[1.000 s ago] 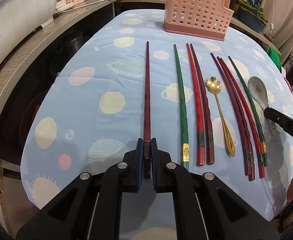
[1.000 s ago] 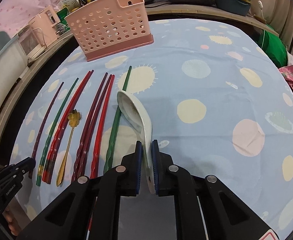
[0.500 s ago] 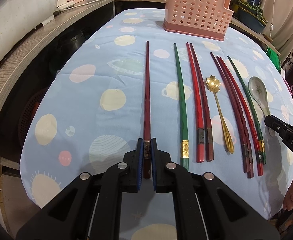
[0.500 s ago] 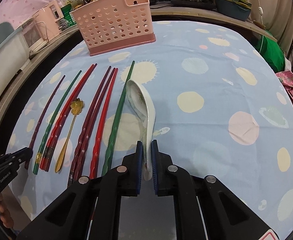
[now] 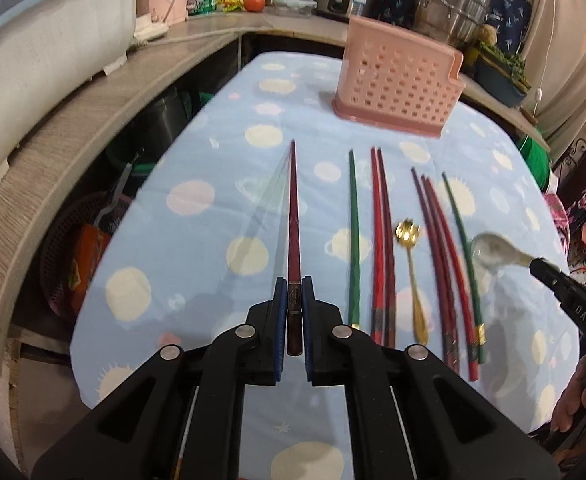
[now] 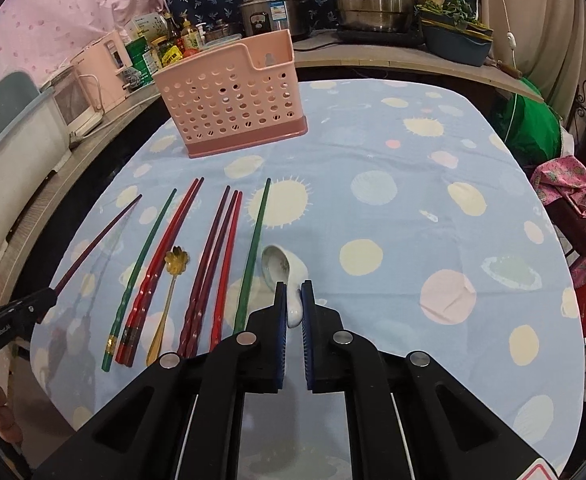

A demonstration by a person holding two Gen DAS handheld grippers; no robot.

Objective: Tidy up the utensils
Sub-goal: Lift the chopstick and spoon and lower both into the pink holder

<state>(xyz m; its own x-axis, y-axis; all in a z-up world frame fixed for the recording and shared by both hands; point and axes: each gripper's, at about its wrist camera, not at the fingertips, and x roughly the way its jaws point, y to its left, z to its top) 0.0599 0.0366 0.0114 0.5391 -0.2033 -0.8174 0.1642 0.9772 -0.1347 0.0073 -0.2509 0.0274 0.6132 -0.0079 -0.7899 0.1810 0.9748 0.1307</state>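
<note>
Clamping a long dark-red wooden chopstick [image 5: 293,240], the left gripper [image 5: 291,312] has its blue-padded jaws nearly closed, pads pressing both sides of the thick butt end. Chopstick's long axis runs straight up the left-wrist frame, tip pointing toward the pink perforated plastic utensil basket [image 5: 397,84] at upper centre; a shadow on the cloth left of the shaft shows it lifted off the surface.

Right gripper [image 6: 294,304]: jaws also almost fully closed, pinching the handle of a white ceramic soup spoon [image 6: 279,270]. Spoon's long axis runs up and slightly left in the right-wrist frame, bowl at the far end, off the cloth. In the left-wrist view the same spoon sits at right-centre, blurred.

On the pale-blue tablecloth with cream and pink dots [image 6: 413,200], the rest lie side by side, tips toward the basket: a green chopstick [image 5: 353,236], a red pair [image 5: 381,240], a gold flower-bowled metal spoon [image 5: 411,272], a dark-red and red group of three [image 5: 441,260], and another green chopstick [image 5: 463,248]. Basket stands upright at the far end of the table, well apart from the row.
</note>
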